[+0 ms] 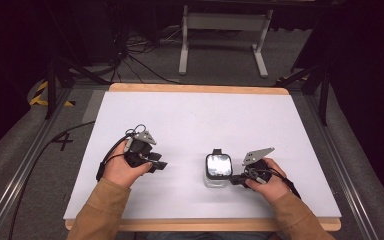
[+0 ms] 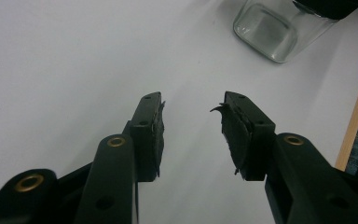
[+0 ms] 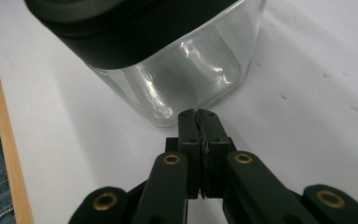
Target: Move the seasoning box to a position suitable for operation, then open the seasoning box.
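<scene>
We see a white tabletop [image 1: 190,120] with a pale wooden edge along its far and near sides. One thing stands directly on it: a square clear glass jar [image 1: 217,172] with a black lid, upright, toward the near right part of the white surface.

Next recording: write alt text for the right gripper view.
The right gripper, its two black jaws shut together with nothing between them, points at the bottom corner of a square clear glass jar with a black lid. The jar stands on a white table with a wooden edge.
</scene>
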The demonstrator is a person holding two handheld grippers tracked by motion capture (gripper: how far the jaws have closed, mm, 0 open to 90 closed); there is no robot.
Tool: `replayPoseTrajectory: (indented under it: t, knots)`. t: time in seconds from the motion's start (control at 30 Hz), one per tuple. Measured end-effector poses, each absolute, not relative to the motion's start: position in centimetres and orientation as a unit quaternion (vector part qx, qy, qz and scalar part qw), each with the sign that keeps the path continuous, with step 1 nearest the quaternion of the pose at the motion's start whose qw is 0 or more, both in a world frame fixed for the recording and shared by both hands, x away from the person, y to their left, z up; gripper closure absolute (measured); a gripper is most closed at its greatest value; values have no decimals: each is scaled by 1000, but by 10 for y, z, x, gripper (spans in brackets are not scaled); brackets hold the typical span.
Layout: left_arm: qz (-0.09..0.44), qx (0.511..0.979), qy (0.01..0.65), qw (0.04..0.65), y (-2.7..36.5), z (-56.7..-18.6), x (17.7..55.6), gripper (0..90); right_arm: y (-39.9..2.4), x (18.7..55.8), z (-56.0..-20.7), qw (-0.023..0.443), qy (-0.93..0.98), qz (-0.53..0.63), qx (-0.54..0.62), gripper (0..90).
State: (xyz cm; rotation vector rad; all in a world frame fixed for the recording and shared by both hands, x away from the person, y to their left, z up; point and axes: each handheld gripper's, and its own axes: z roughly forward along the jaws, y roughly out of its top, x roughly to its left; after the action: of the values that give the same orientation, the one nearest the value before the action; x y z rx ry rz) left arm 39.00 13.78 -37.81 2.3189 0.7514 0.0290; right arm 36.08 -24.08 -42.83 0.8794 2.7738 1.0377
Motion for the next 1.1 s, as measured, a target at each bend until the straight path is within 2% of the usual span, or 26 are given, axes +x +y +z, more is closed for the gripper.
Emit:
replayPoseTrajectory:
  t: [0.17, 0.3, 0.37, 0.47, 0.57, 0.67, 0.73, 1.1]
  knots:
    - [3, 892, 271, 361, 131, -370, 390, 609, -254, 361, -419, 53, 890, 340, 298, 876]
    - [-1, 899, 220, 379, 115, -354, 392, 621, -269, 360, -415, 62, 880, 351, 316, 876]
    - [-5, 905, 192, 379, 106, -347, 394, 639, -277, 359, -413, 67, 873, 356, 325, 874]
    - [-3, 911, 185, 369, 91, -337, 398, 649, -289, 357, -410, 70, 864, 363, 342, 871]
    - [-11, 913, 179, 367, 80, -328, 404, 756, -296, 354, -410, 75, 859, 365, 351, 867]
    - [-12, 917, 166, 361, 73, -321, 413, 813, -303, 351, -410, 77, 855, 365, 360, 867]
    - [3, 918, 169, 360, 67, -319, 417, 802, -307, 349, -411, 80, 853, 365, 364, 867]
    - [-39, 913, 128, 385, 28, -318, 437, 878, -319, 340, -412, 87, 846, 368, 375, 867]
